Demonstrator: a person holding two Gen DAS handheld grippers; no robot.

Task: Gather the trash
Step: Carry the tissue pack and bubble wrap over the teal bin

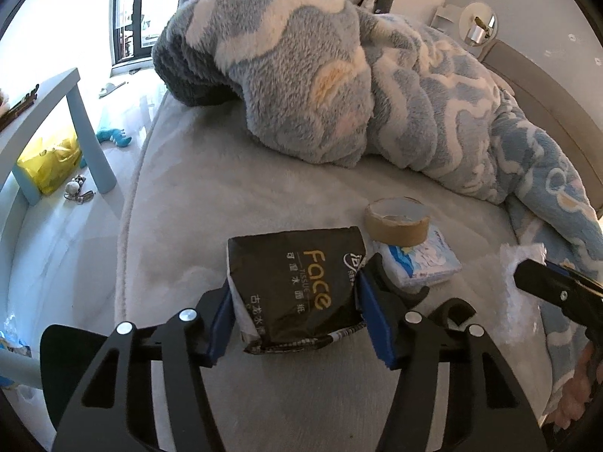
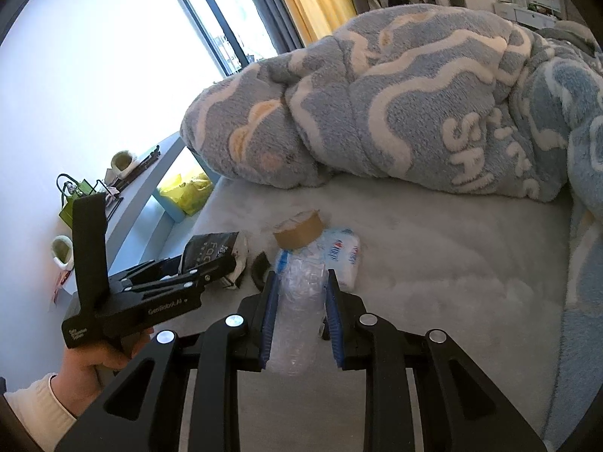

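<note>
My left gripper (image 1: 296, 282) is shut on a black "Face" tissue pack (image 1: 297, 282) and holds it over the grey bed (image 1: 188, 256). The pack also shows in the right wrist view (image 2: 211, 254). My right gripper (image 2: 299, 286) is shut on a crumpled clear plastic wrap (image 2: 297, 312), which also shows in the left wrist view (image 1: 522, 275). A brown tape roll (image 1: 395, 222) rests on a blue-and-white tissue packet (image 1: 426, 260) just beyond both grippers. The roll (image 2: 299, 228) and the packet (image 2: 345, 256) show in the right wrist view too.
A heaped blue-and-white fleece blanket (image 1: 339, 75) covers the far and right side of the bed. Left of the bed stands a pale blue table (image 1: 49, 109) with a yellow bag (image 1: 49, 158) under it. Small toys (image 1: 113, 137) lie on the floor.
</note>
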